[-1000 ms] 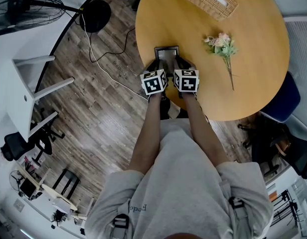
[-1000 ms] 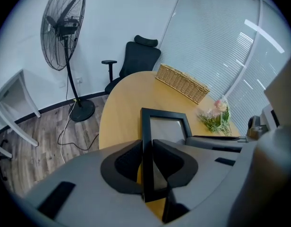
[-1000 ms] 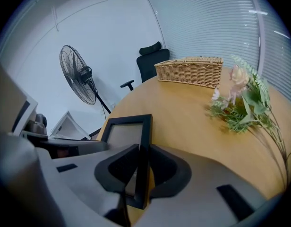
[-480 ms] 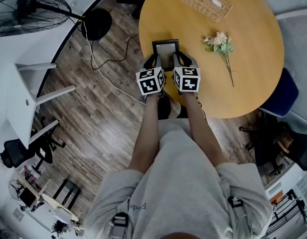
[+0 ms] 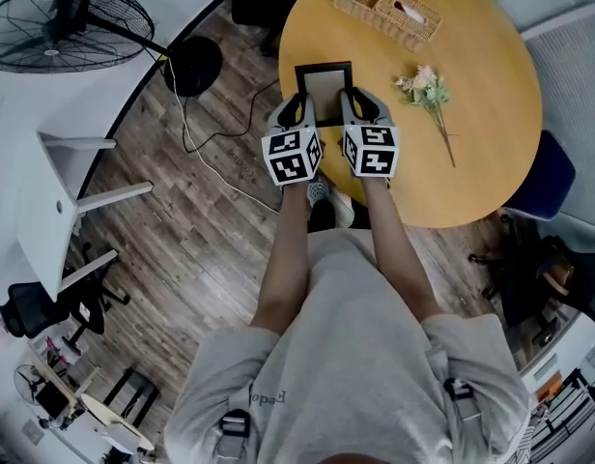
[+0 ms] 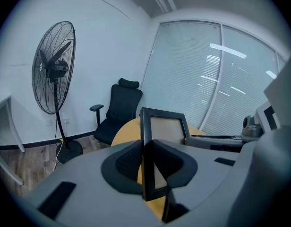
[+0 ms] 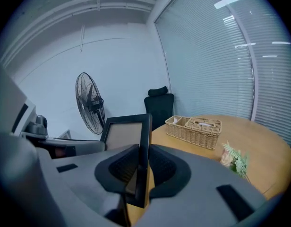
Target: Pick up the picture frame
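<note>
A small black picture frame (image 5: 325,92) with a blank tan insert hangs above the round wooden table (image 5: 471,143), tilted up toward me. My left gripper (image 5: 302,107) is shut on the frame's left side rail (image 6: 146,150). On the right side rail (image 7: 143,155) my right gripper (image 5: 347,105) is shut. In the left gripper view the picture frame (image 6: 166,129) stands upright between the pads, and the right gripper view shows the picture frame (image 7: 124,134) the same way. Both marker cubes sit side by side just below the frame.
A wicker basket (image 5: 387,8) stands at the table's far edge and a flower sprig (image 5: 431,93) lies right of the frame. A floor fan (image 5: 70,25), a black office chair (image 6: 116,110), a cable on the wood floor and white desks are at the left.
Both grippers have risen with the frame held between them; it has come off the table and now sits higher and farther out in the head view.
</note>
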Available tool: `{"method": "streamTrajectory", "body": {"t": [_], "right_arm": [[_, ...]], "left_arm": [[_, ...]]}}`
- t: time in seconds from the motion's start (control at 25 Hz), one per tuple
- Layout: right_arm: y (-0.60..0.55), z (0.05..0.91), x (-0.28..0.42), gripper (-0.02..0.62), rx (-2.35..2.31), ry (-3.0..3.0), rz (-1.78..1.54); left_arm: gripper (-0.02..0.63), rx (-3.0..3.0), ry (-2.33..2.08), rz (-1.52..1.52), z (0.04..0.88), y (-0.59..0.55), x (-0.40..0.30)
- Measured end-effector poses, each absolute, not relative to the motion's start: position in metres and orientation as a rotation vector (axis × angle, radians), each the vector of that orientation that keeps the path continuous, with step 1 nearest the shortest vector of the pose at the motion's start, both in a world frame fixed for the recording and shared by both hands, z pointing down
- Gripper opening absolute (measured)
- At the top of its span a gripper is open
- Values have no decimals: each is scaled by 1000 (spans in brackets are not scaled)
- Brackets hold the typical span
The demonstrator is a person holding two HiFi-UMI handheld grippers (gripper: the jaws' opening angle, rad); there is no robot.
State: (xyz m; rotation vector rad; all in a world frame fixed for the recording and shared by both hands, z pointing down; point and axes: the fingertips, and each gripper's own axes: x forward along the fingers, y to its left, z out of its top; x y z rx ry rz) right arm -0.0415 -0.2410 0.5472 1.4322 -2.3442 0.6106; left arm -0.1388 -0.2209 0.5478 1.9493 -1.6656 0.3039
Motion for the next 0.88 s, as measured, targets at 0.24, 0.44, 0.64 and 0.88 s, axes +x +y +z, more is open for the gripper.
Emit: {"method": "streamTrajectory", "body": {"t": [0.24,0.44,0.64,0.88], "right_arm": [[-241,503,-52,72,1475,-2417,521],[-241,476,-59,72,1506,-2458,471],[-239,454,-62,72,1546,-2487,426],[-234,431,-57,72,1589,-2520,384]], "left_arm": [[84,2048,-1700,254,502,-224,-150],[84,2111,-1718,219,475,-225,-157],[84,2182,-1714,190,452,-225,-160],[85,2254,-1717,155,428,-222,-156]]}}
